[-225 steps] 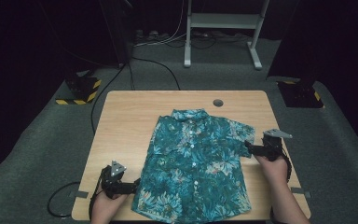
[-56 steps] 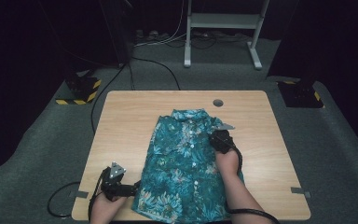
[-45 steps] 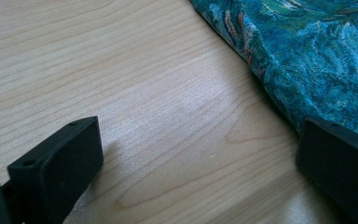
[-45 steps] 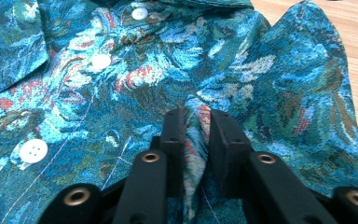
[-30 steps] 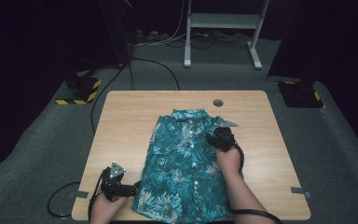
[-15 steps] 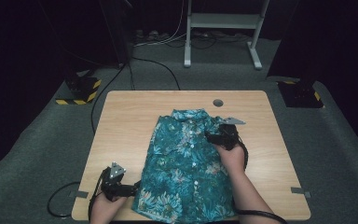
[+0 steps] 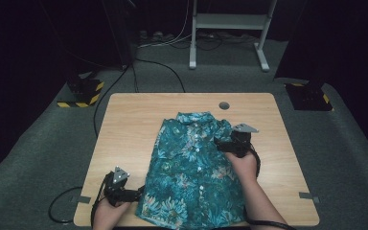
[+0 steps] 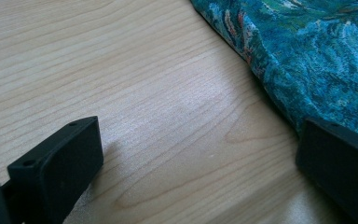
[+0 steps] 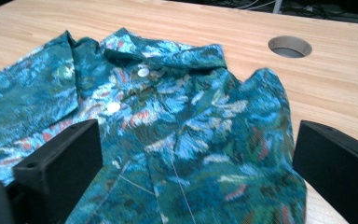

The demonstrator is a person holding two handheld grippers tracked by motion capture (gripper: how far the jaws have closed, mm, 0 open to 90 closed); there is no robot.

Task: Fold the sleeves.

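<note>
A teal flower-print shirt [image 7: 191, 167] lies buttoned-side up on the wooden table [image 7: 129, 124], collar at the far end. Its right sleeve [image 9: 242, 135] is folded in over the body. My right gripper [image 7: 220, 143] hovers over that fold, pointing left. Its jaws have just been opening and now stand wide, with the sleeve cloth lying loose below them [image 9: 196, 140]. My left gripper [image 7: 136, 194] rests by the shirt's near left hem. It is open over bare wood [image 8: 198, 140], and the shirt's edge [image 8: 307, 60] lies against its right jaw.
A round cable hole [image 7: 224, 105] sits near the table's far edge. On the floor are a white stand [image 7: 230, 28] at the back and black blocks with striped tape at left [image 7: 82, 91] and right [image 7: 311, 96]. Cables trail off the table's left side.
The right sleeve, earlier spread out flat, now lies folded over the shirt. Over the last second the right gripper let go of it and drew slightly right. The left gripper stayed put.
</note>
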